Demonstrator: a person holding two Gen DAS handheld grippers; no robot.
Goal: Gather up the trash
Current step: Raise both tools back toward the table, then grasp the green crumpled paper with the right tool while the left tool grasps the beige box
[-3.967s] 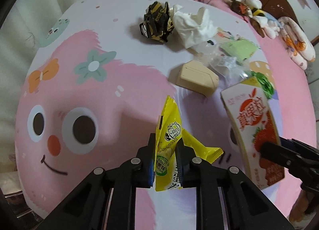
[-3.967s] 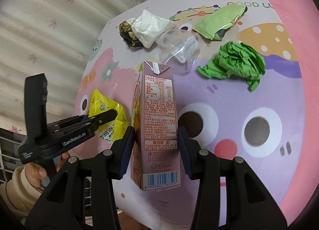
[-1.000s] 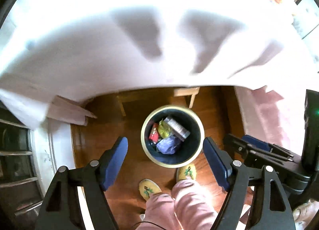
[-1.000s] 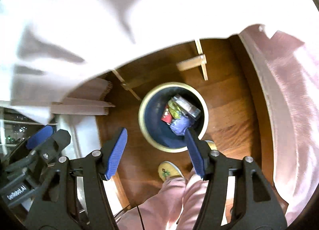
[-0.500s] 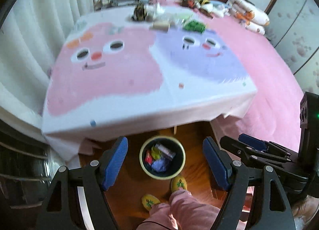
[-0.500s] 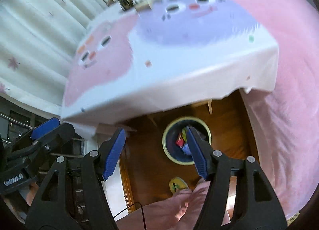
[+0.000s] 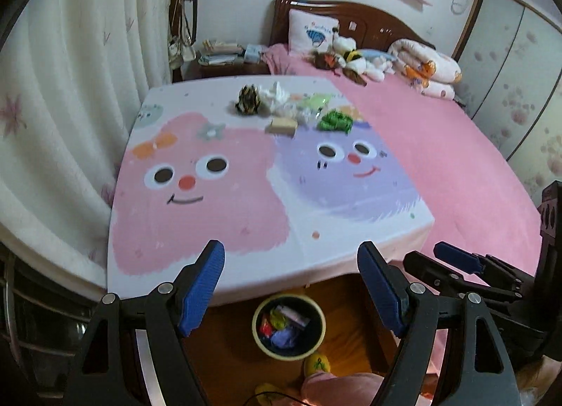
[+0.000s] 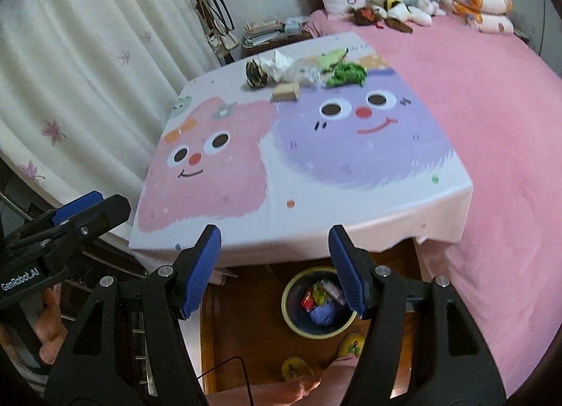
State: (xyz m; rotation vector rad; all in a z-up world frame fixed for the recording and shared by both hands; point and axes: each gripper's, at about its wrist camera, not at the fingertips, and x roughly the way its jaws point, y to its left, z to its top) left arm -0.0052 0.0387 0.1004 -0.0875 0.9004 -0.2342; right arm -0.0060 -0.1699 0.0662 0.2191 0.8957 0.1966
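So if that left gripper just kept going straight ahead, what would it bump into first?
Probably the cartoon tablecloth, near the table's front edge: the open left gripper holds nothing and aims there, above the trash bin. Depth is hard to judge.

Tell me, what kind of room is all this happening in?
Most likely a home bedroom. A bed with a wooden headboard, a pillow and stuffed toys stands beside the cartoon-print table, curtains hang on one side, and a trash bin sits on the wooden floor.
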